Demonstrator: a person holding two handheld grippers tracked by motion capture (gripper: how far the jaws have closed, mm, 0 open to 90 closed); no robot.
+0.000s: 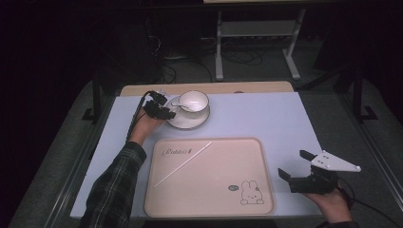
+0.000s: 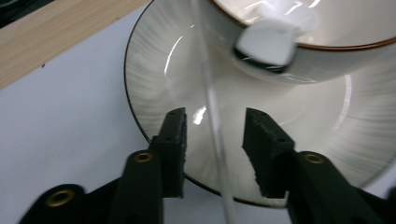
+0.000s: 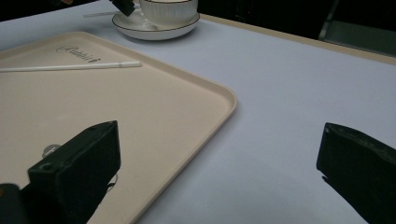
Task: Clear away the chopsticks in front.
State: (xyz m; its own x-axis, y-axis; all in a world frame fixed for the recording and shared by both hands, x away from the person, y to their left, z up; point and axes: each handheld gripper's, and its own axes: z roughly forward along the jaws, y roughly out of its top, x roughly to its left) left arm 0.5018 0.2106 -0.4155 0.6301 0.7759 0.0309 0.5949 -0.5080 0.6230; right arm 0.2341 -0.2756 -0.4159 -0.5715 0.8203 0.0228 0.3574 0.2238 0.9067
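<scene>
Both tongs spread: left tongs (image 2: 214,151) straddle a white stick (image 2: 217,135) over the saucer (image 2: 154,74); right tongs (image 1: 297,165) well apart.

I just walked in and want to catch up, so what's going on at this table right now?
A person is working with a gripper in each hand. The left gripper is at the saucer that carries a white cup, its jaws open on either side of a thin white stick lying over the saucer's rim. The right gripper hovers open over the table, right of the beige tray, holding nothing. A second white stick lies on the tray.
</scene>
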